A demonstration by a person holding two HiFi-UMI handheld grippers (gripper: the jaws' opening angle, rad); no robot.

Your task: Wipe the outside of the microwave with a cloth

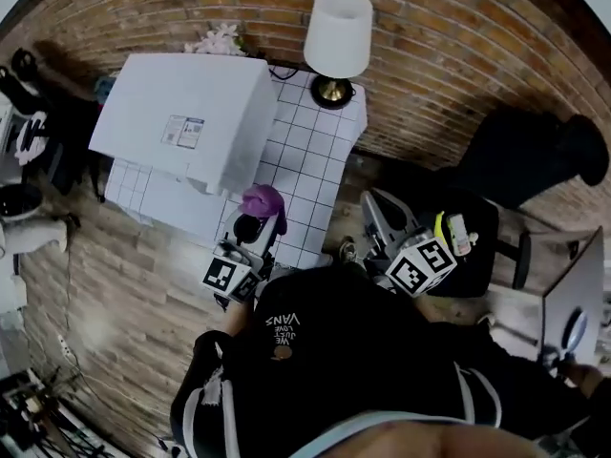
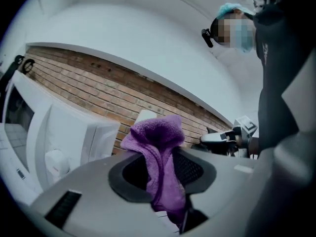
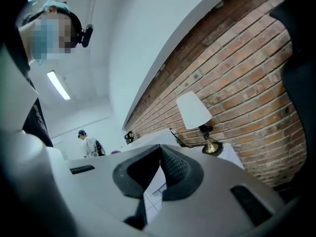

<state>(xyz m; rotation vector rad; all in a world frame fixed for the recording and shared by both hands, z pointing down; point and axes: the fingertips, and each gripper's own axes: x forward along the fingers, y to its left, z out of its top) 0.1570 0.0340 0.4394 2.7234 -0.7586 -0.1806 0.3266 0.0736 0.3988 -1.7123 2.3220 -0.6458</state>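
Note:
The white microwave (image 1: 181, 113) stands on a table under a white checked cloth (image 1: 310, 151); the left gripper view has it at the left (image 2: 54, 137). My left gripper (image 1: 256, 219) is held up near the table's front edge, just off the microwave's near right corner, shut on a purple cloth (image 1: 263, 201). The cloth (image 2: 160, 147) bunches out above the jaws and hangs down between them. My right gripper (image 1: 374, 208) is off the table's right side; its jaws (image 3: 159, 149) meet at the tips with nothing between them.
A table lamp with a white shade (image 1: 336, 36) stands at the table's back right corner, against the brick wall (image 1: 430, 55). Pale flowers (image 1: 218, 38) sit behind the microwave. A black chair (image 1: 482, 246) stands to the right. Far off stands a person (image 3: 89, 144).

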